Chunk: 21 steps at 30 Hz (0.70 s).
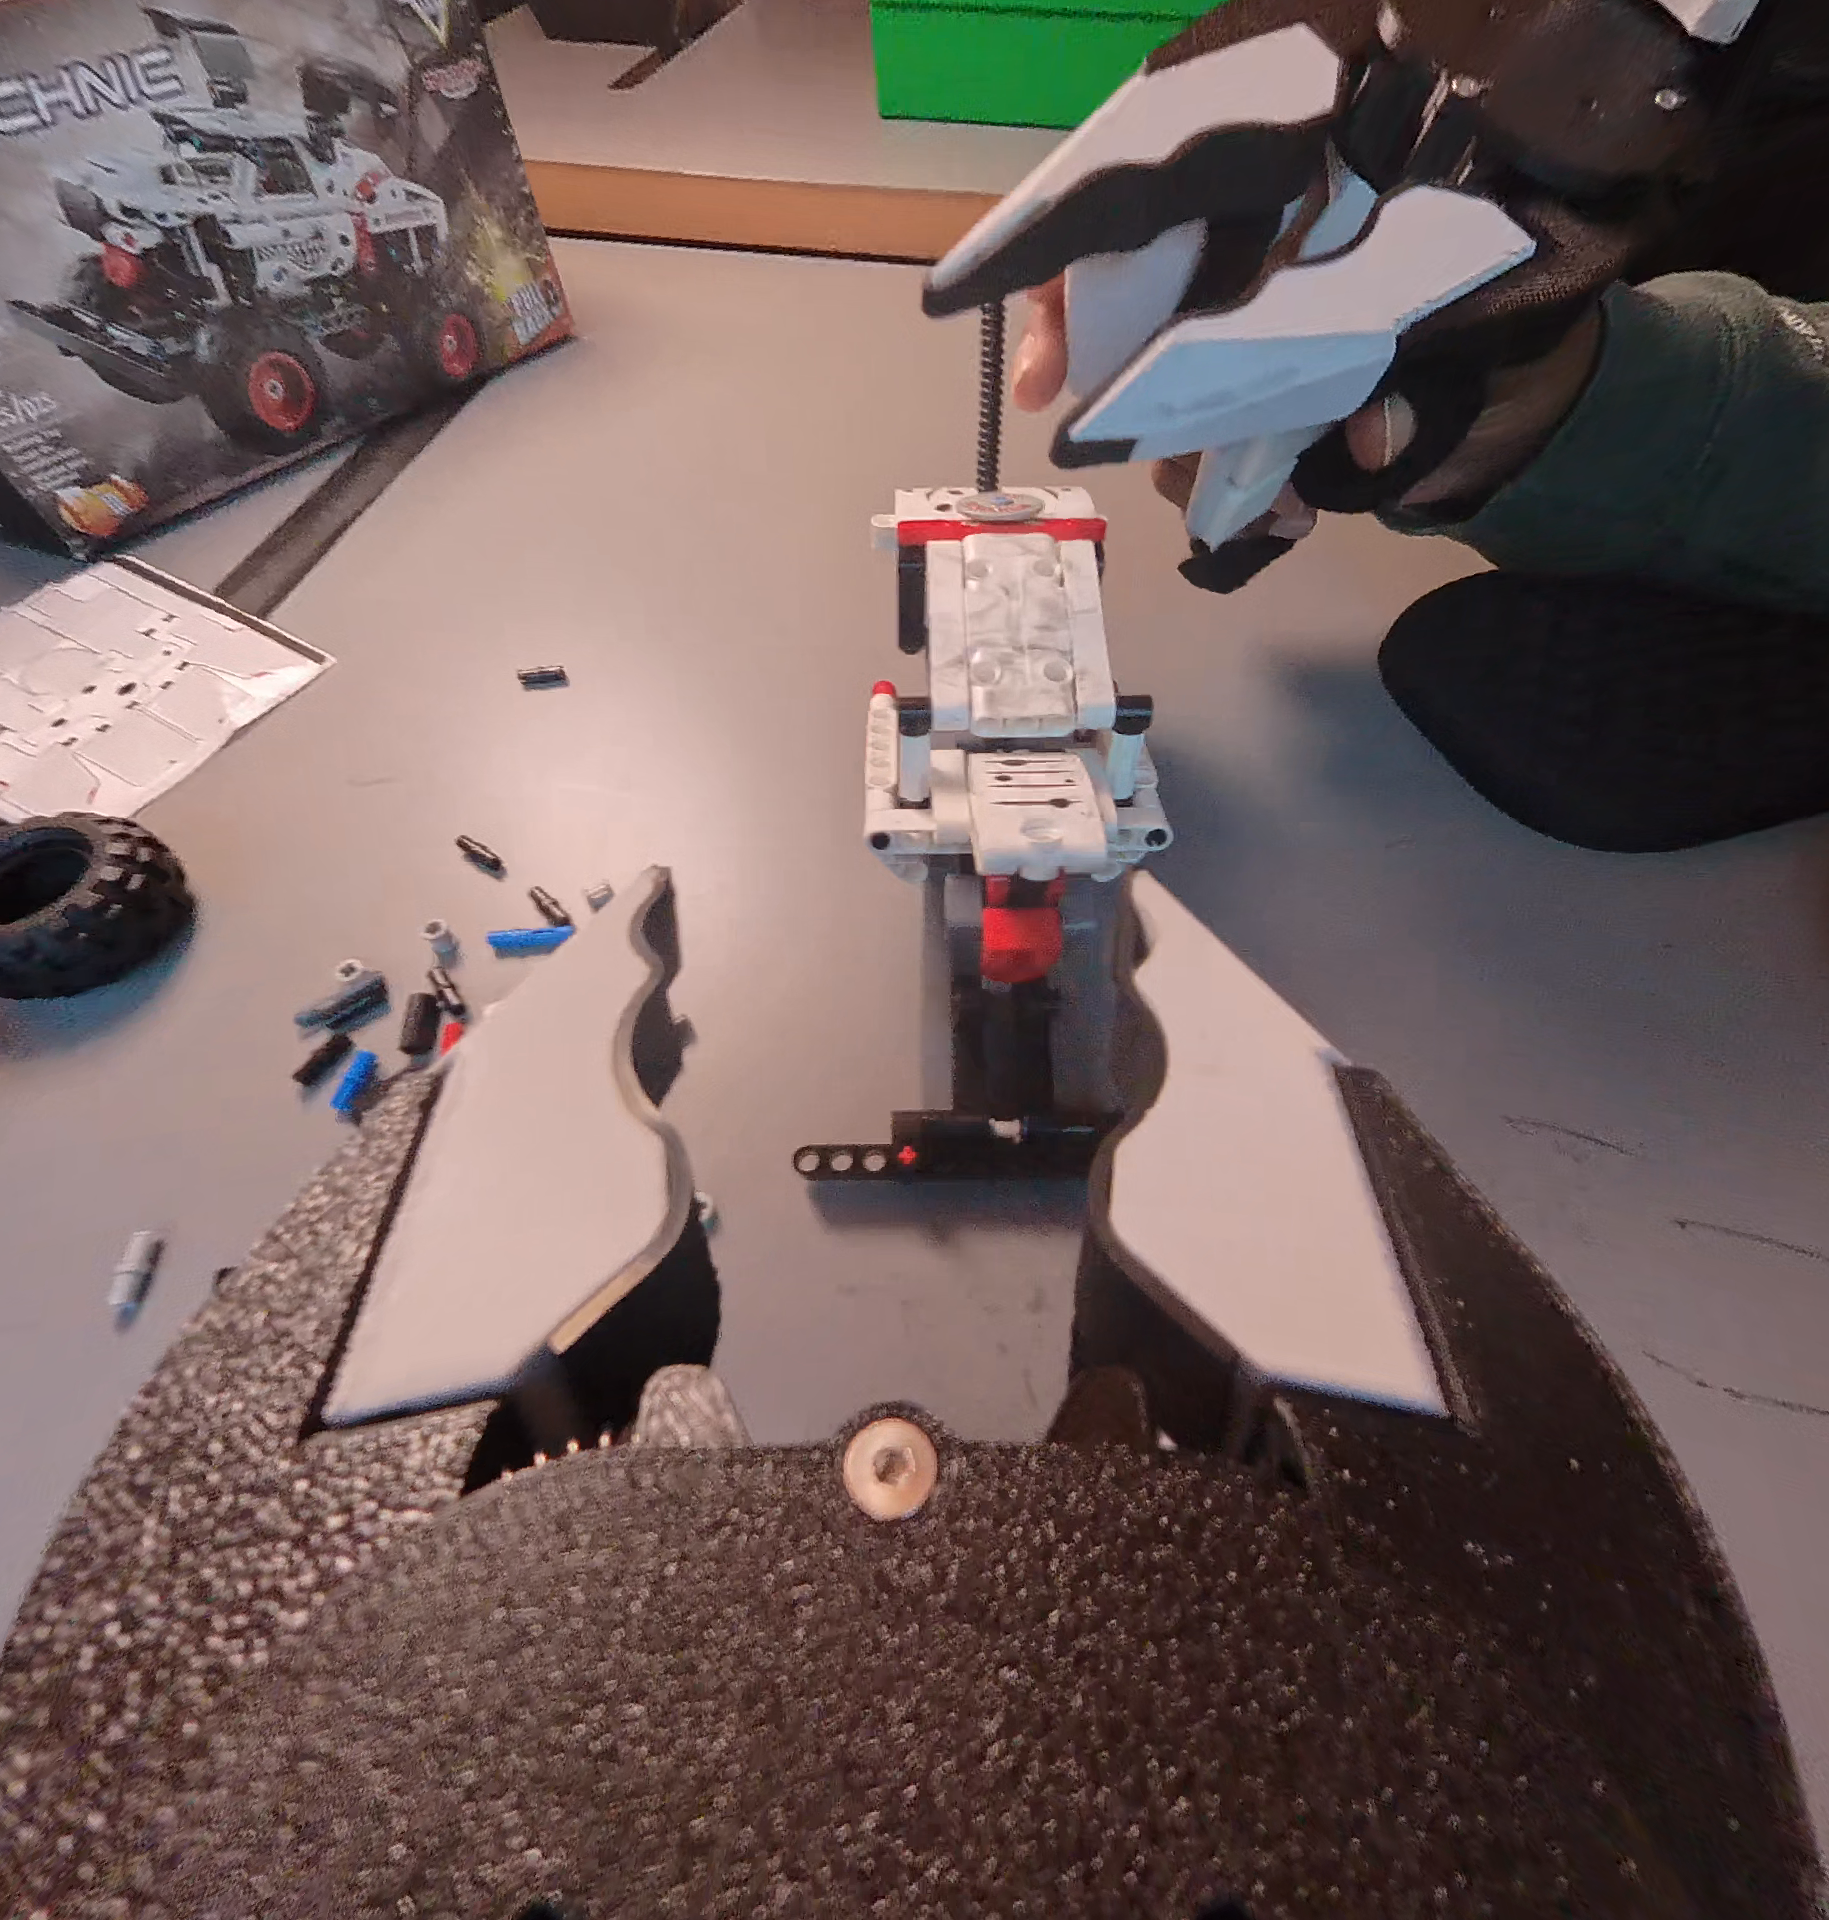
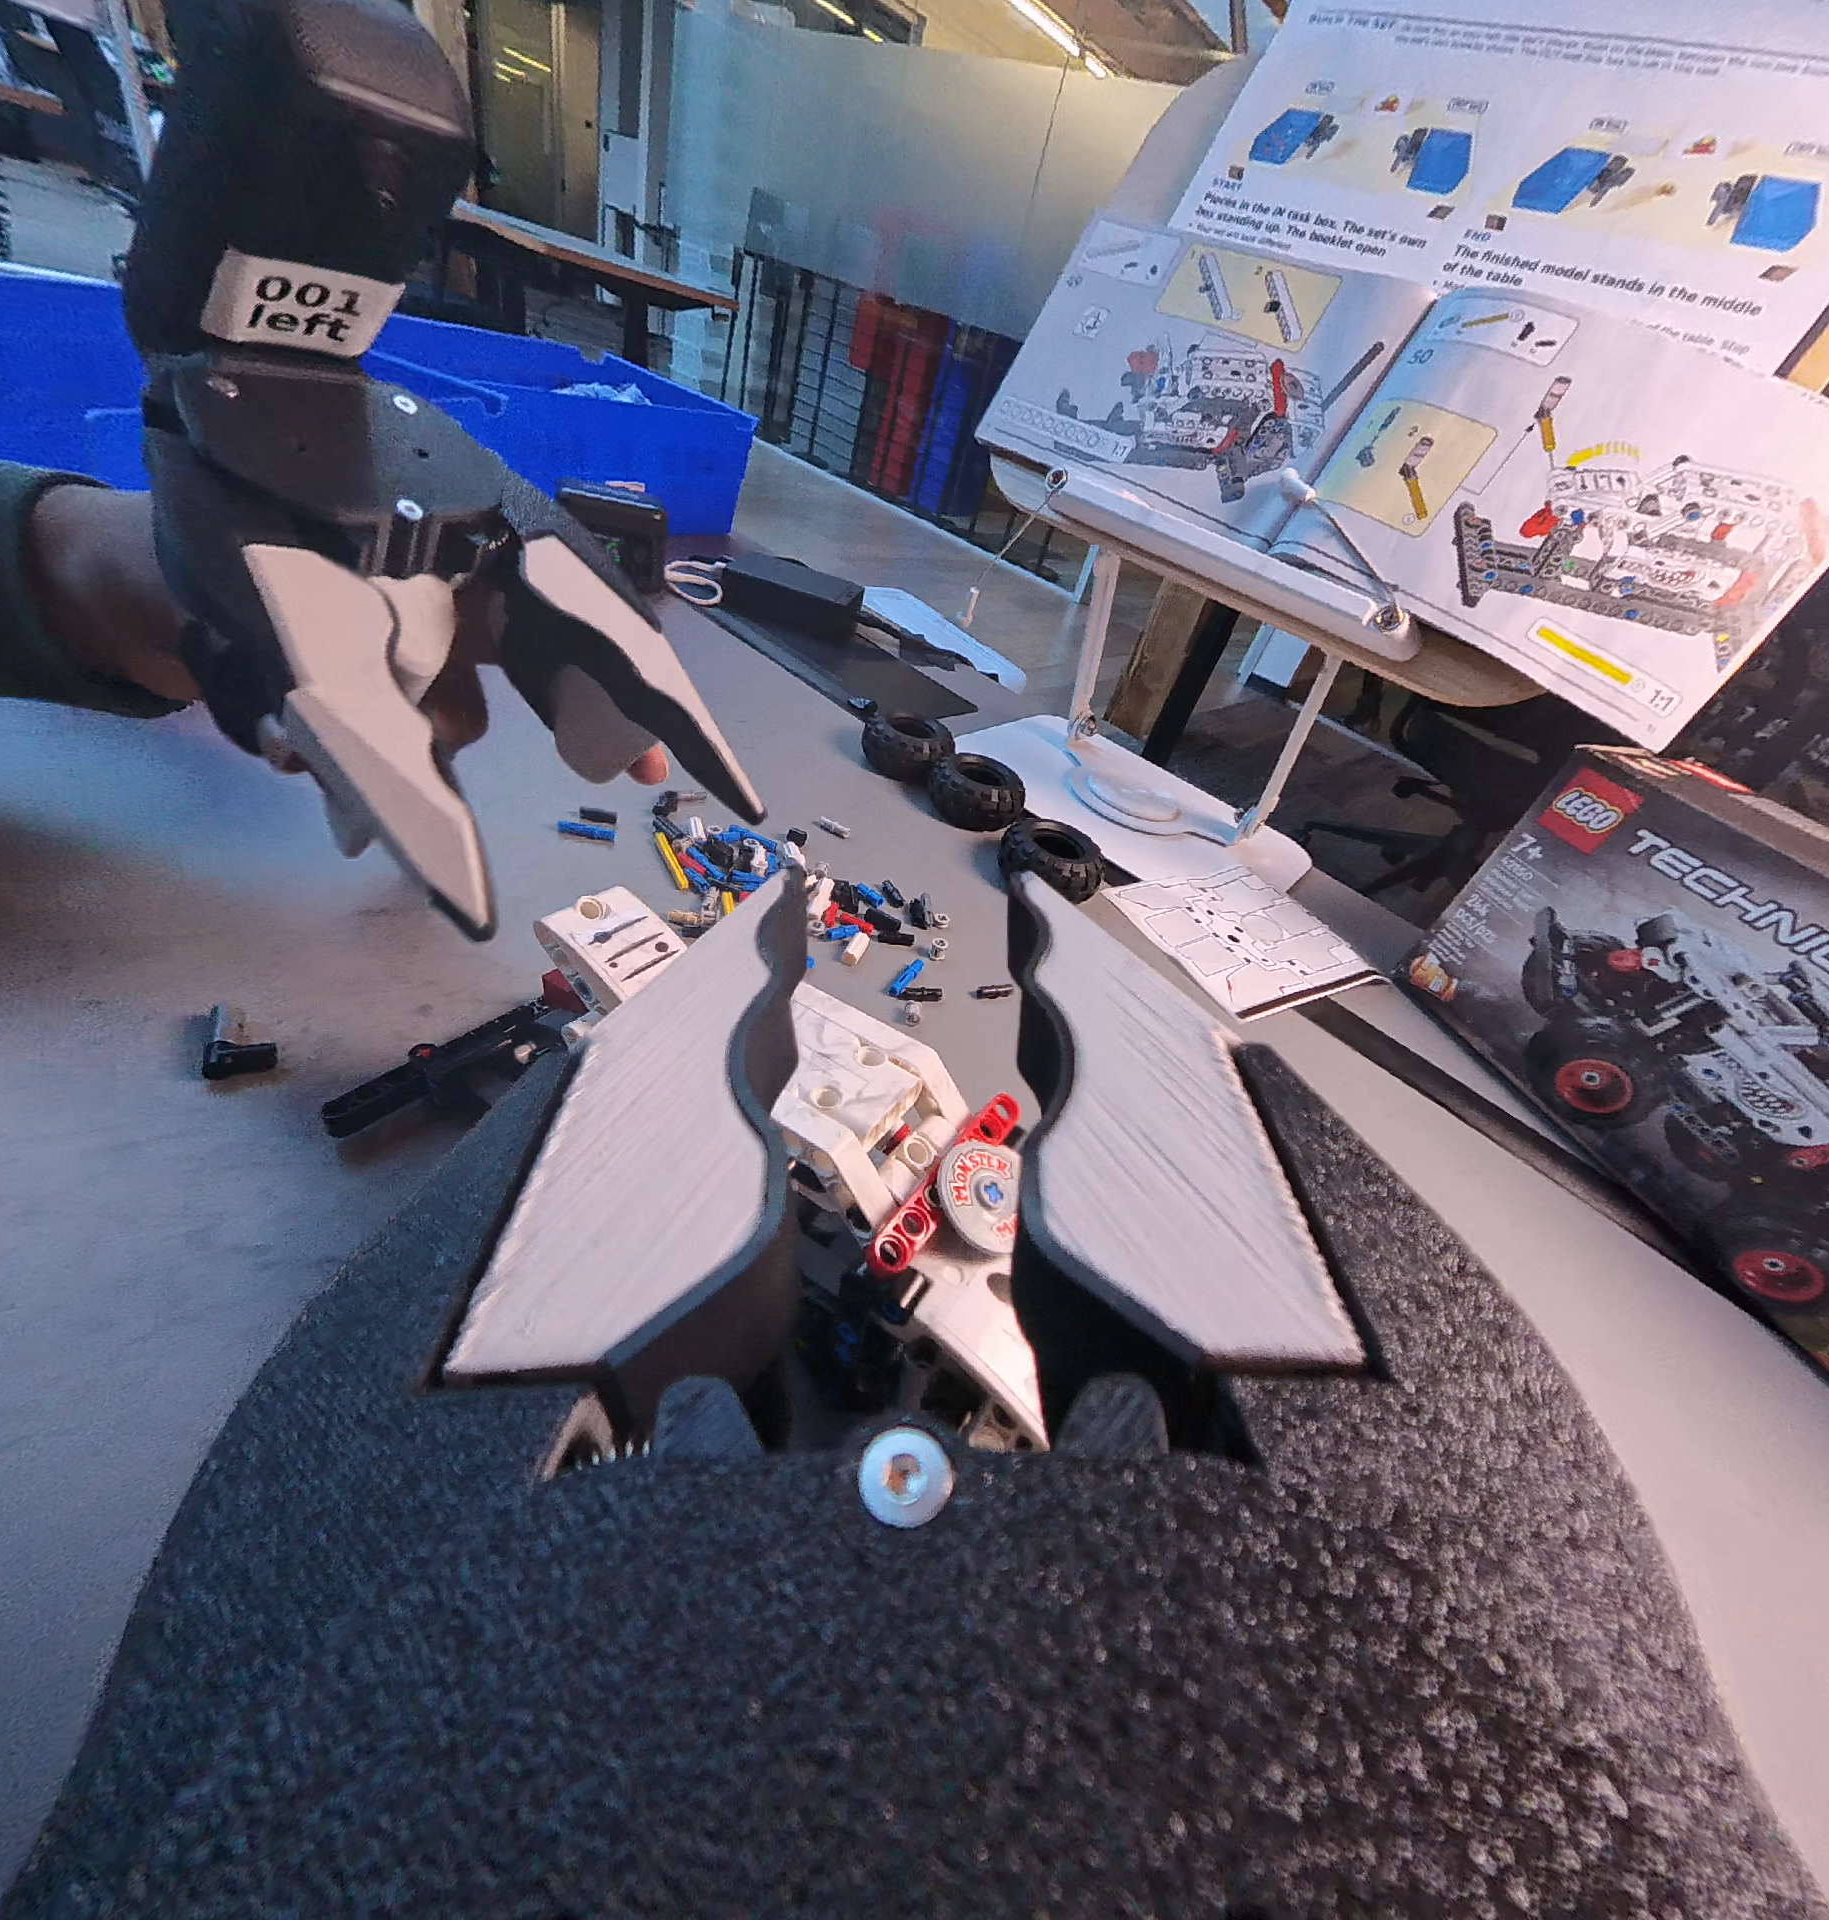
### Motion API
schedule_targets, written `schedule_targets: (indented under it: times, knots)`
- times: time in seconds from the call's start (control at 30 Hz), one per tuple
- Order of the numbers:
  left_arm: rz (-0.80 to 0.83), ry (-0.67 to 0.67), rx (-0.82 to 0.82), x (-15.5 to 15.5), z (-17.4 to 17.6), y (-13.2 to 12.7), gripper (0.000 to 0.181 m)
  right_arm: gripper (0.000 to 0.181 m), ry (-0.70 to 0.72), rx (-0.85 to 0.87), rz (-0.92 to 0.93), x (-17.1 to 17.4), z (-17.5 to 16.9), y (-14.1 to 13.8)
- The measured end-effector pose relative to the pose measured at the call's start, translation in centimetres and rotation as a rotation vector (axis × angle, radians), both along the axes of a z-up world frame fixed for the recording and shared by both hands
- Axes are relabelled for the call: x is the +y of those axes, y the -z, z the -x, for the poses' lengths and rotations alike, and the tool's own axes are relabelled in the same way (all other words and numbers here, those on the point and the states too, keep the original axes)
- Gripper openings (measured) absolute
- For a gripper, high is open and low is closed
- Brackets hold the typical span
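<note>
A partly built white, red and black brick vehicle [image 1: 1014,644] stands on the grey table [image 1: 681,468]. A thin black rod [image 1: 990,395] rises from a round disc on its far end. My left gripper [image 1: 899,914] is open and empty, its fingers to either side of the model's near end. My right gripper [image 1: 1003,374] hovers over the far end, jaws apart, one fingertip [image 1: 951,286] against the rod's top. In the right wrist view the right gripper [image 2: 910,888] is open over the model [image 2: 858,1081], with the disc [image 2: 977,1190] between its fingers. The left gripper [image 2: 614,868] hangs open beyond.
The set's box [image 1: 214,260] stands at the far left. A black tyre [image 1: 58,904], a sticker sheet [image 1: 89,696] and several small loose pieces [image 1: 422,987] lie left of the model. An open booklet on a stand [image 2: 1409,416], three tyres [image 2: 977,790] and a blue bin [image 2: 577,436] lie beyond. The left gripper's tips are roughly 10 centimeters from the right gripper's.
</note>
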<state>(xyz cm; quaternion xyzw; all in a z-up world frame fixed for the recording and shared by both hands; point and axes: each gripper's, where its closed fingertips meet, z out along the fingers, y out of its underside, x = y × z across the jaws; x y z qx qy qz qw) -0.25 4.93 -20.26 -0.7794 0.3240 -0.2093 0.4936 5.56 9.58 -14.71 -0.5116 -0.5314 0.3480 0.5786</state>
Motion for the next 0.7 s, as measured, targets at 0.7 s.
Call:
schedule_targets:
  times: [0.7]
  knots:
    - [0.035,-0.055,0.104,1.0,-4.9,2.8,0.082,0.038,0.049,-0.013,-0.044,0.3,-0.6,0.1]
